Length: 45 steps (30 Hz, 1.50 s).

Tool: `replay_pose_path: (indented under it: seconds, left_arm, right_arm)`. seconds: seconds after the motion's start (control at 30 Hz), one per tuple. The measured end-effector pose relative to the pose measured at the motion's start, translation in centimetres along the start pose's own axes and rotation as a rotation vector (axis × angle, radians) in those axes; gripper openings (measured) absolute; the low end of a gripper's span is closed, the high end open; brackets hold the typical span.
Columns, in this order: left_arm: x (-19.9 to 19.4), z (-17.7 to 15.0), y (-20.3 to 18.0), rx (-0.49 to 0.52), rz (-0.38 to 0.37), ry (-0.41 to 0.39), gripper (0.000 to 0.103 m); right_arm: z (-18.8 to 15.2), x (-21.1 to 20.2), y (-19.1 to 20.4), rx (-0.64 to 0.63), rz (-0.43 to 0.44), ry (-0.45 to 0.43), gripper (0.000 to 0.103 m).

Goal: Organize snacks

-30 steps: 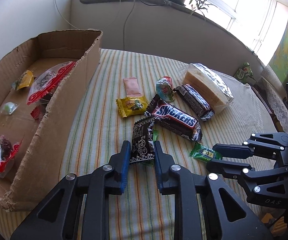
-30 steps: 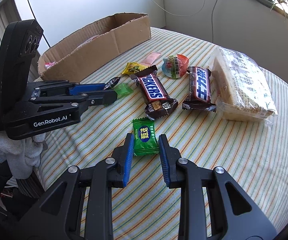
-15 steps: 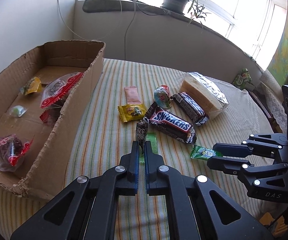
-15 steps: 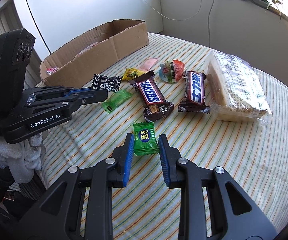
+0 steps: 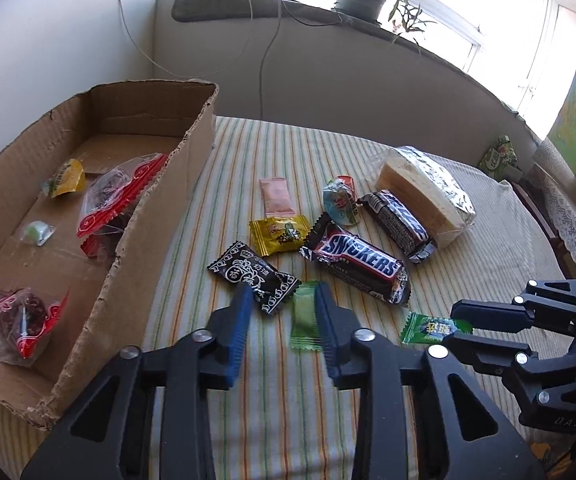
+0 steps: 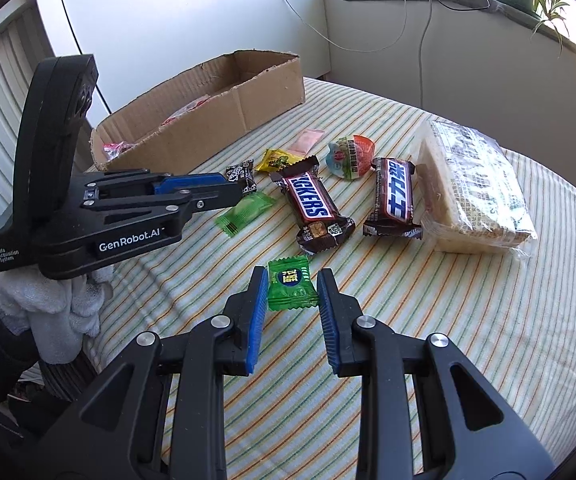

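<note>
My left gripper (image 5: 283,304) is open above the striped table. A black patterned candy (image 5: 253,276) lies on the cloth just past its left finger, and a pale green candy (image 5: 305,320) lies against its right finger. My right gripper (image 6: 292,292) is open around a bright green candy (image 6: 290,289) that rests on the cloth. That candy also shows in the left wrist view (image 5: 432,327). The cardboard box (image 5: 159,216) stands at the left with several wrapped snacks inside.
A Snickers bar (image 5: 358,262), a second chocolate bar (image 5: 398,226), a yellow packet (image 5: 279,236), a pink sachet (image 5: 276,197), a round jelly cup (image 5: 340,204) and a wrapped cake block (image 5: 424,188) lie mid-table. A wall and windowsill stand behind.
My left gripper shut on the black candy, lifted it, then opened; the candy now lies on the cloth nearer the box. My right gripper stays open around the green candy.
</note>
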<state>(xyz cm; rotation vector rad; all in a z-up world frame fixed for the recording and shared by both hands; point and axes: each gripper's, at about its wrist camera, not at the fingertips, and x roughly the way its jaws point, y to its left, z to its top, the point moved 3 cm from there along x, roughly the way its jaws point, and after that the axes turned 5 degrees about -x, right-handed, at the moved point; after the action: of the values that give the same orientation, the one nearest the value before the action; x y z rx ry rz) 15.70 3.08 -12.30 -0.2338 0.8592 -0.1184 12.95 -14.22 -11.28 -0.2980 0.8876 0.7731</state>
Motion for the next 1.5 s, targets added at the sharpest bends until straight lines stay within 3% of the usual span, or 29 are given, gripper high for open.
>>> replay_pose_path:
  seconds: [0.17,0.3,0.37,0.43,0.63,1.1,1.5]
  left_arm:
    - [1.6,0.6,-0.4,-0.004,0.058,0.034,0.044]
    - [2.7,1.0,-0.6,0.007,0.061,0.044,0.044]
    - [3.1,1.1,-1.0,0.026,0.067,0.048,0.041]
    - [3.1,1.2,-1.2,0.046,0.082,0.04,0.027]
    - [3.0,1.4,-1.2,0.042,0.068,0.031,0.025]
    - [-2.8,1.8,-0.5,0.039,0.016,-0.097,0.025]
    - [-7.6,2.8,4.1,-0.021,0.076,-0.19,0.025]
  right_arm:
    - [-0.1,0.0,-0.4,0.007,0.007,-0.004,0.026]
    - [-0.2,0.1,-0.7,0.011,0.015,-0.008,0.026]
    - [-0.3,0.2,-0.8,0.011,0.017,-0.008,0.026]
    - [-0.4,0.2,-0.9,0.013,0.021,-0.007,0.026]
    - [-0.4,0.6,-1.1,0.021,0.027,-0.007,0.026]
    - [1.3,-2.3,-0.3,-0.005,0.01,-0.069,0.026]
    - [6.9,-2.1,1.7,-0.067,-0.004,-0.13,0.026]
